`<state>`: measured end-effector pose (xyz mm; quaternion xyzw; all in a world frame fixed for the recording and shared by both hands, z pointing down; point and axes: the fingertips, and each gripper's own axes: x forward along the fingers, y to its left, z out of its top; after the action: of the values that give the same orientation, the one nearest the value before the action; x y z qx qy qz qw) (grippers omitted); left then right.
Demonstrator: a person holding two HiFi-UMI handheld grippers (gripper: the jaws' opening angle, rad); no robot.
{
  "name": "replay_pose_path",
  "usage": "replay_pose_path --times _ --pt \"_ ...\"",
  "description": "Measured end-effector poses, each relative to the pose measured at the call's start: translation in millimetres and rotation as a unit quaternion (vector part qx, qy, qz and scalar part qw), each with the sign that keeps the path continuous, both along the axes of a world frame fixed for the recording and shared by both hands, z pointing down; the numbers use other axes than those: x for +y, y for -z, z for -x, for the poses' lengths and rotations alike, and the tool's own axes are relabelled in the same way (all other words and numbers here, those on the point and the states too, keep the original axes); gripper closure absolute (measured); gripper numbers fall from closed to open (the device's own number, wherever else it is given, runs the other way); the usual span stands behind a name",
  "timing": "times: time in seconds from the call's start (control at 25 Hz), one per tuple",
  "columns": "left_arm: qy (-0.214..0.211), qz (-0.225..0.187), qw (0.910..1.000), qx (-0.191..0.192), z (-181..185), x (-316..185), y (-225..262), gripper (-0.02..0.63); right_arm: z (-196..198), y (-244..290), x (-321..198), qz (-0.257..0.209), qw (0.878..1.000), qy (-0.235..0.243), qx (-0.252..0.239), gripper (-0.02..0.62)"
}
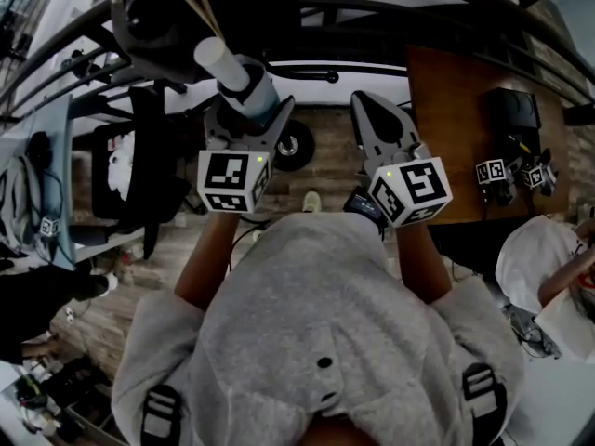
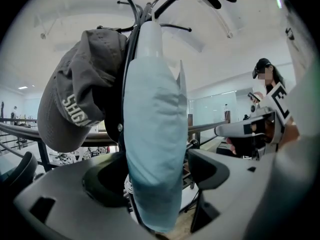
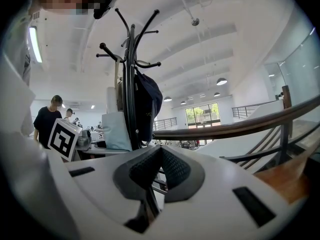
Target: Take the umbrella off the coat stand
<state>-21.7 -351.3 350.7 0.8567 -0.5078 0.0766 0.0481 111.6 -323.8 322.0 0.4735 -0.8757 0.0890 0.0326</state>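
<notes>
A folded light-blue umbrella (image 2: 152, 134) with a white handle (image 2: 150, 39) hangs upright on the black coat stand (image 2: 134, 14). My left gripper (image 2: 155, 181) is open, with the umbrella's lower part between its jaws and neither pad pressing on it. In the head view the same gripper (image 1: 246, 110) reaches up around the umbrella (image 1: 256, 89). My right gripper (image 1: 369, 102) is held beside it to the right, shut with nothing in it. In the right gripper view its pads (image 3: 172, 170) meet, and the stand (image 3: 131, 84) and umbrella (image 3: 116, 129) are ahead to the left.
A grey cap (image 2: 80, 99) hangs on the stand left of the umbrella. A curved handrail (image 3: 240, 126) runs behind the stand. A wooden table (image 1: 456, 110) with more marker cubes is at the right. People stand nearby (image 3: 47, 119) (image 2: 265, 74).
</notes>
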Motion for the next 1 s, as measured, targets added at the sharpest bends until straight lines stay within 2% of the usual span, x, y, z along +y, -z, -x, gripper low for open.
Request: replay_pose_path --times 0.32,0.52,0.6,1.0 --pt "0.022 -0.009 0.9994 -0.025 -4 -8 -2 0.242 -7 -4 0 0.004 1.000 0.001 -0.006 0.584" --pt "0.028 -0.004 0.9995 -0.016 -1 -6 -2 0.247 -3 -6 6 0.005 1.000 0.002 -0.010 0.584" --pt "0.033 -0.003 0.9994 -0.012 3 -7 -3 0.296 -3 -7 7 0.006 1.000 0.001 -0.011 0.584" --pt "0.023 0.009 0.9996 -0.015 3 1 -6 0.322 -2 -8 18 0.010 1.000 0.000 -0.015 0.584"
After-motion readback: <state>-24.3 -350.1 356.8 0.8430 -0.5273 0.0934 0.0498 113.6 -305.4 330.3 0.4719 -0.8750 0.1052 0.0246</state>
